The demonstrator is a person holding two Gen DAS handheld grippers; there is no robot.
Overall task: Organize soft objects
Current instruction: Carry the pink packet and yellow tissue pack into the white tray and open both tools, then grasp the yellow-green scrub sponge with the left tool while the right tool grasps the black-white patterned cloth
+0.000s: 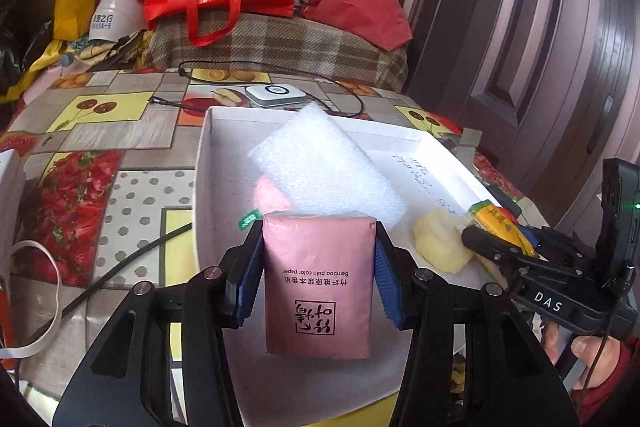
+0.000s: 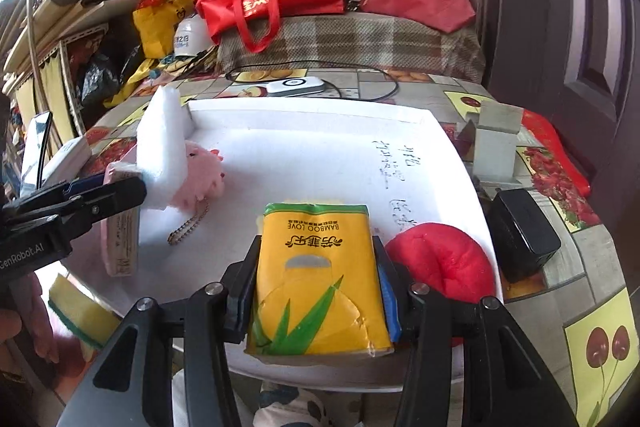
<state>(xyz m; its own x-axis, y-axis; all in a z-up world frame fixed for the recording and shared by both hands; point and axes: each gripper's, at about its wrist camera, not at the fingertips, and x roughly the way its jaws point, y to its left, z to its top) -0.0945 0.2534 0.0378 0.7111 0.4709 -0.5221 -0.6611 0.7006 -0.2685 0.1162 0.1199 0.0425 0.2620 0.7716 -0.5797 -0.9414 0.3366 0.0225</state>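
two packs pinched at once: left gripper [image 1: 318, 267] clamped on pink tissue pack [image 1: 318, 283], right gripper [image 2: 316, 279] squeezing yellow tissue pack [image 2: 320, 279], both poised over white tray [image 2: 320, 123], probably for sorting. foam sheet [image 1: 328, 163] at twelve o'clock hiding most of pink plush [image 2: 200, 171]. yellowish lump [image 1: 440, 243] at three o'clock, hard to identify.

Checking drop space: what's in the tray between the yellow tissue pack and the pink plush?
Right wrist view: between the yellow tissue pack and the pink plush lies bare white tray floor, crossed only by the plush's bead chain.
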